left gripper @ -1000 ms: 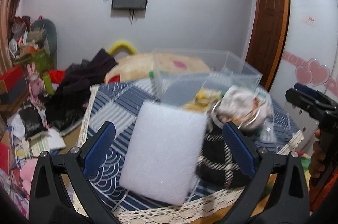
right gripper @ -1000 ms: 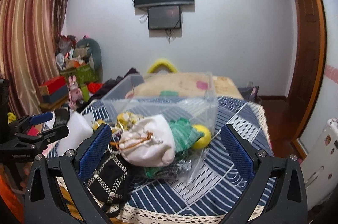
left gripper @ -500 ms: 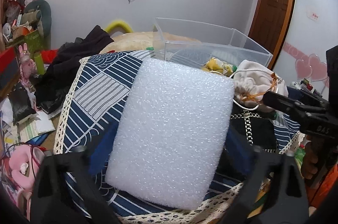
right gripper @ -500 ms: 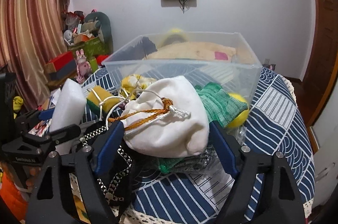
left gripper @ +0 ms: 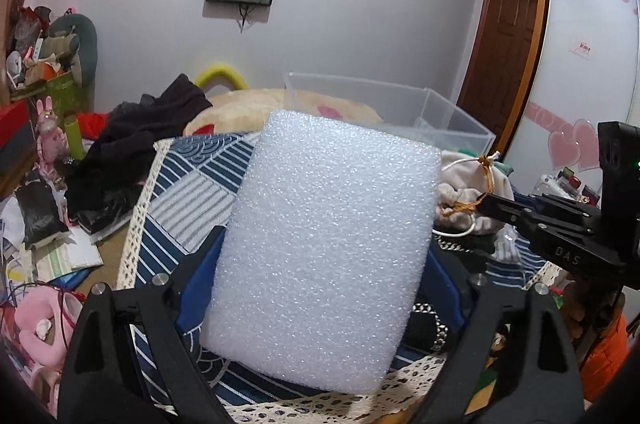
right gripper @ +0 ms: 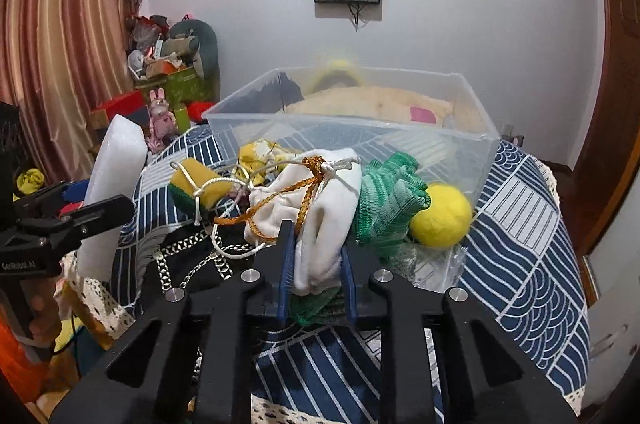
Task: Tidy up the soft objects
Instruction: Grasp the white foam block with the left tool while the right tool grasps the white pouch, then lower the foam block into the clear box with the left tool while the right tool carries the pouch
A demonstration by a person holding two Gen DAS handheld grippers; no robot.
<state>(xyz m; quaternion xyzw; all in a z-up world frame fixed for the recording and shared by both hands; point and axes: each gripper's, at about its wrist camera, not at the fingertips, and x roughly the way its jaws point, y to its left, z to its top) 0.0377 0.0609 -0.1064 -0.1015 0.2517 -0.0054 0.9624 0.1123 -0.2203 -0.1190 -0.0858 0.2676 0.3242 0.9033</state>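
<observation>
My left gripper (left gripper: 320, 288) is shut on a white foam block (left gripper: 328, 244) that fills the middle of the left wrist view; the block also shows in the right wrist view (right gripper: 114, 176). My right gripper (right gripper: 316, 264) is shut on a white drawstring pouch (right gripper: 320, 208) with an orange cord, at the front of a pile on the table. The pile holds a green knit glove (right gripper: 384, 208), a yellow ball (right gripper: 440, 216), a yellow-green sponge (right gripper: 196, 184) and a black chain bag (right gripper: 188, 256). A clear plastic bin (right gripper: 352, 128) stands behind the pile.
The table has a blue patterned cloth (right gripper: 520, 244) with a lace edge. Dark clothes (left gripper: 132, 152) and a beige cushion (left gripper: 240, 108) lie behind it. Clutter and pink toys (left gripper: 36, 316) are on the floor at left. A door (left gripper: 500, 56) is at right.
My left gripper closed on the foam block, which now stands more upright. My right gripper moved in and shut on the white pouch.
</observation>
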